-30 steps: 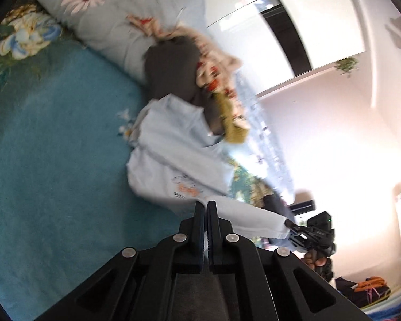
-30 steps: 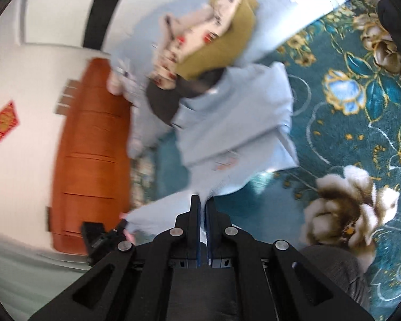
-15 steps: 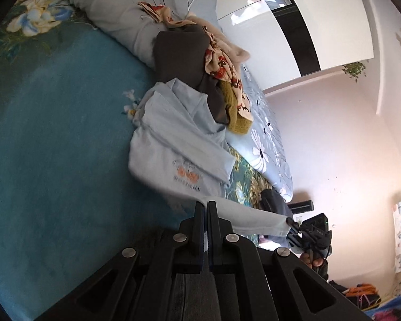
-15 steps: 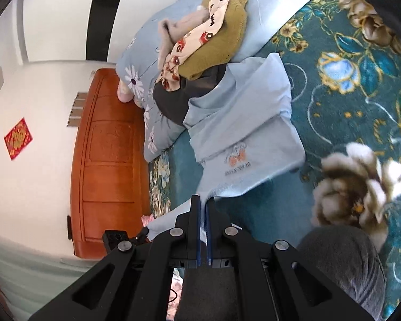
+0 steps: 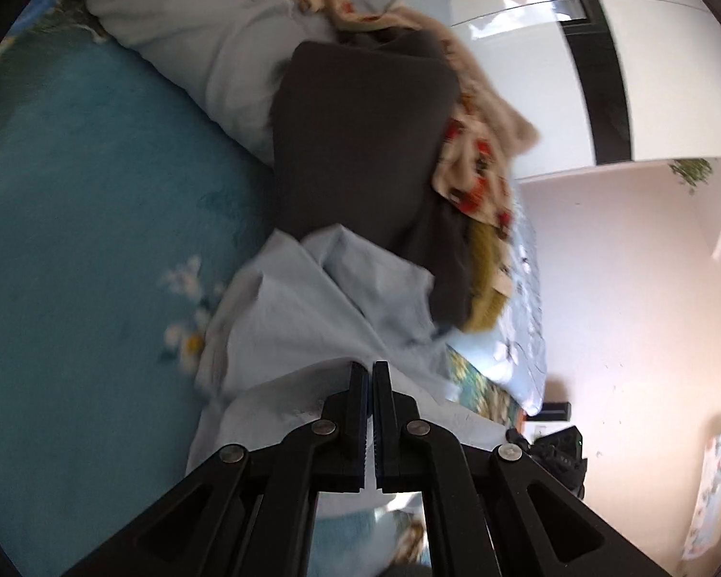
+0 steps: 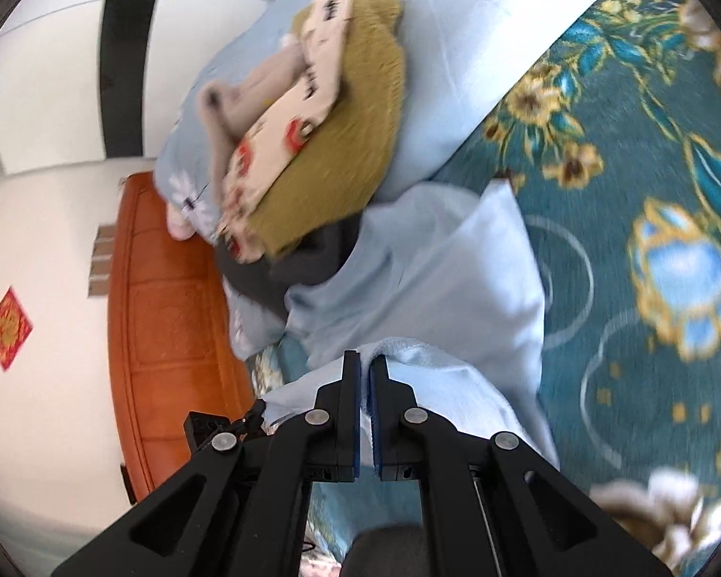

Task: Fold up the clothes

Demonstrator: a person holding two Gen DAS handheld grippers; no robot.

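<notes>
A pale blue garment (image 5: 312, 317) is lying spread on the teal floral bedspread (image 5: 96, 250), and its near edge is being pinched by the left gripper (image 5: 369, 375), whose jaws are pressed together on the cloth. Another part of the same folded-over edge is being clamped by the right gripper (image 6: 364, 365), its jaws likewise closed on the fabric. Just beyond the garment, a dark grey garment (image 5: 360, 144), an olive knit (image 6: 351, 144) and a cream patterned cloth (image 6: 288, 125) are being kept heaped against a light blue pillow (image 5: 202, 38).
</notes>
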